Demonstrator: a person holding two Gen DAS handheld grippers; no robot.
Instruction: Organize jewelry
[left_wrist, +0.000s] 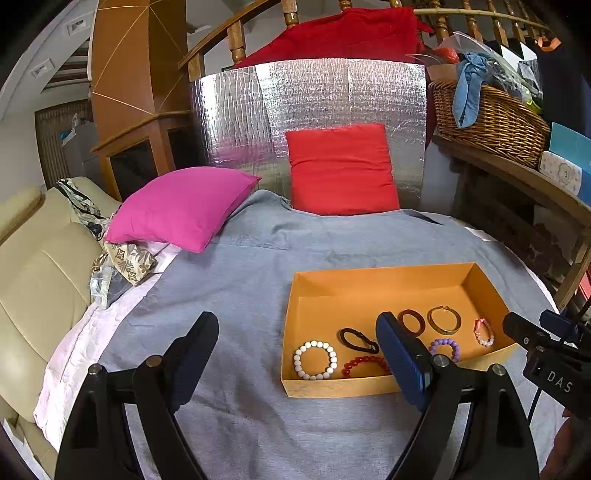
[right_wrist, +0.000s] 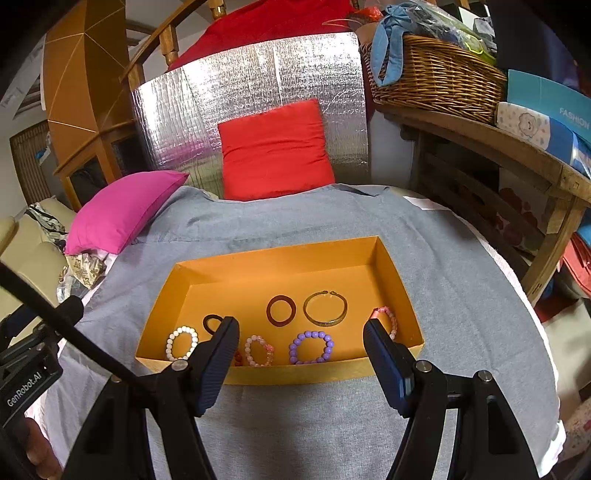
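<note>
A: Jewelry, several bead bracelets (right_wrist: 311, 347) and rings, where is it?
B: Inside the shallow orange cardboard box (right_wrist: 258, 258) on the grey cloth (right_wrist: 443, 240).
A: And the grippers?
B: The left gripper (left_wrist: 295, 343) and right gripper (right_wrist: 301, 341) are both spread wide, holding nothing.

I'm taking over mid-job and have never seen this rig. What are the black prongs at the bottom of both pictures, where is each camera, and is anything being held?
Each picture comes from a camera on a hand-held claw, looking forward along its two fingers. The black prongs are those fingers. One view shows the left claw, the other the right claw. Both are open and hold nothing.

Ahead, on a grey cloth, sits an orange box with bracelets lying loose inside: a white beaded bracelet, a purple beaded bracelet, a gold bangle, a dark red ring, a black hair tie and several pink or red ones. Two cushions lie beyond.
</note>
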